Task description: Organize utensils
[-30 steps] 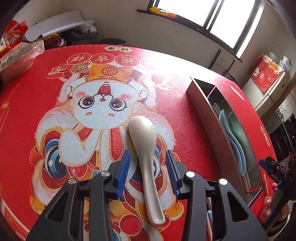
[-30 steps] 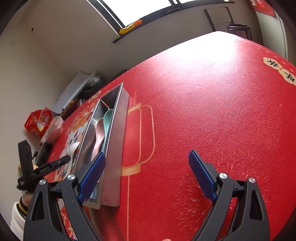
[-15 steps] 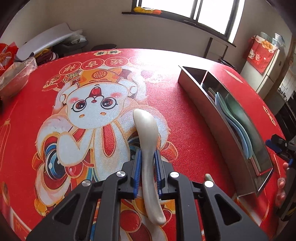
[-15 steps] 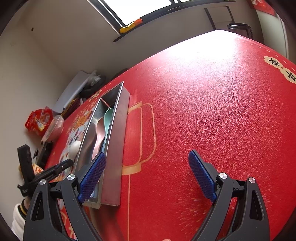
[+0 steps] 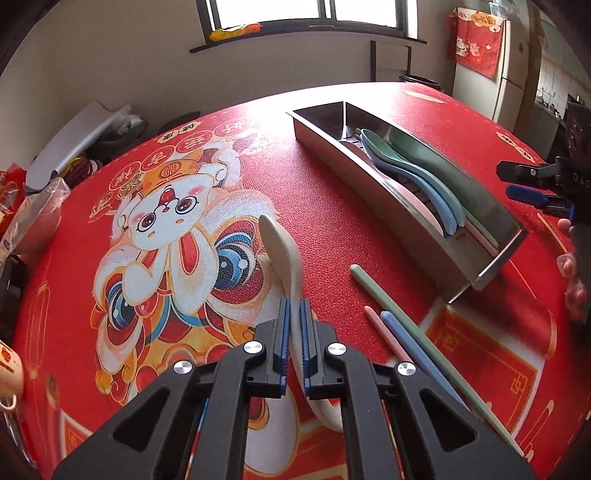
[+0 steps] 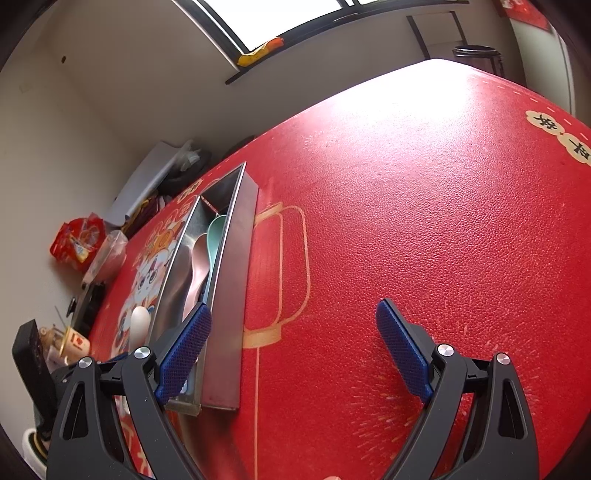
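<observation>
The white spoon (image 5: 282, 254) is pinched by its handle in the left gripper (image 5: 294, 332), over the red table (image 5: 321, 206); the right gripper (image 6: 291, 350) is held spread beside the steel tray (image 5: 491, 218).

A: Place type?
B: Home, dining corner. Round table (image 5: 332, 206) under a festive red cloth, window (image 5: 314, 11) at the far wall.
A: Anything else domestic?
B: Fridge (image 5: 513, 85) far right with a red hanging, mug (image 5: 9, 373) near left, snack bags (image 6: 79, 240) far left.
</observation>
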Available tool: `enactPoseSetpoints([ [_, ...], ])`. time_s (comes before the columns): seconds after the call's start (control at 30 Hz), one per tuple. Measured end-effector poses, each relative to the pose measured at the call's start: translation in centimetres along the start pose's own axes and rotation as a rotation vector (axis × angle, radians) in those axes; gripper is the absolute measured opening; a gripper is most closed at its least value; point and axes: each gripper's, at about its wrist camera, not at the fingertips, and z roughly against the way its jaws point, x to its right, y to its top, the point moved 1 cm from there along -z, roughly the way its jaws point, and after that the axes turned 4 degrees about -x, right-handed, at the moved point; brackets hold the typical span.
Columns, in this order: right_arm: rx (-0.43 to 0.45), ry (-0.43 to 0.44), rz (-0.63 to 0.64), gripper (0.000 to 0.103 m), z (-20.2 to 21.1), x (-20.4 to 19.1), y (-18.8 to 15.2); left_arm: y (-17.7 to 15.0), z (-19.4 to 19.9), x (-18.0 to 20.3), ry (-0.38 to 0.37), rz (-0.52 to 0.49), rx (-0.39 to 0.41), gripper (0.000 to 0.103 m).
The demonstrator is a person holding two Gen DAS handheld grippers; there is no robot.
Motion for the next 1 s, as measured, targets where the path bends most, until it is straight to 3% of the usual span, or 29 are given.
enactPoseSetpoints([
  [0.33,0.017,0.005,0.019,0.088,0.4,-0.2,-0.1,-2.9,0.7,-1.1,-0.018,0.083,-0.034,0.008],
  [0.67,0.087,-0.039,0.214,0.088,1.7,-4.0,-0.7,-6.7,3.1,-2.5,-0.064,0.169,-0.03,0.008],
  [0.83,0.041,-0.057,0.239,0.088,2.2,-5.2,-1.6,-7.5,3.4,-2.9,-0.06,0.173,-0.002,0.008],
  [1.0,0.004,-0.144,0.326,0.088,2.8,-6.7,-3.3,-8.0,3.5,-2.8,-0.057,0.167,0.027,0.008],
])
